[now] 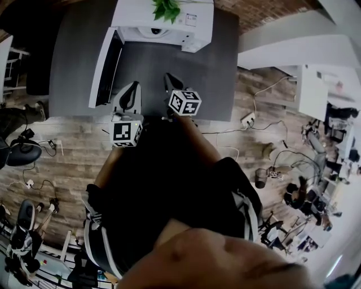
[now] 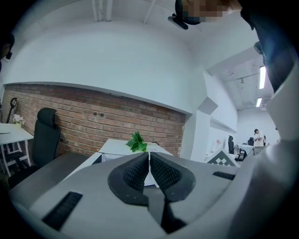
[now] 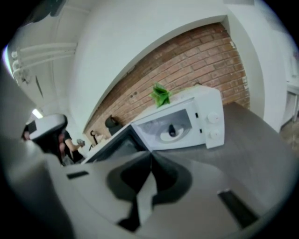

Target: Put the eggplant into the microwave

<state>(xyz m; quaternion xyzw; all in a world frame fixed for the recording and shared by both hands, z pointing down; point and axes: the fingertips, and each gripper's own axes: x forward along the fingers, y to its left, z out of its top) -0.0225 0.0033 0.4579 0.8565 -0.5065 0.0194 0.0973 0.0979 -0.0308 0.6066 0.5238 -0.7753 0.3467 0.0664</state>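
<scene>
The white microwave (image 3: 196,121) stands on the grey table with its door (image 3: 112,144) swung open to the left. Inside, a small dark eggplant (image 3: 172,130) rests on the white turntable plate (image 3: 164,136). My right gripper (image 3: 150,156) is shut and empty, held in front of the microwave and well short of it. My left gripper (image 2: 149,156) is also shut with nothing between its jaws, pointing at the microwave (image 2: 117,148). In the head view both grippers, left (image 1: 133,86) and right (image 1: 169,77), hover over the table near its front edge, below the microwave (image 1: 186,22).
A green plant (image 1: 166,8) sits on top of the microwave. The open door (image 1: 104,68) juts toward the left gripper. The grey table (image 1: 220,73) backs onto a brick wall (image 2: 70,121). A black chair (image 2: 44,135) stands at the left; cables lie on the wooden floor (image 1: 254,118).
</scene>
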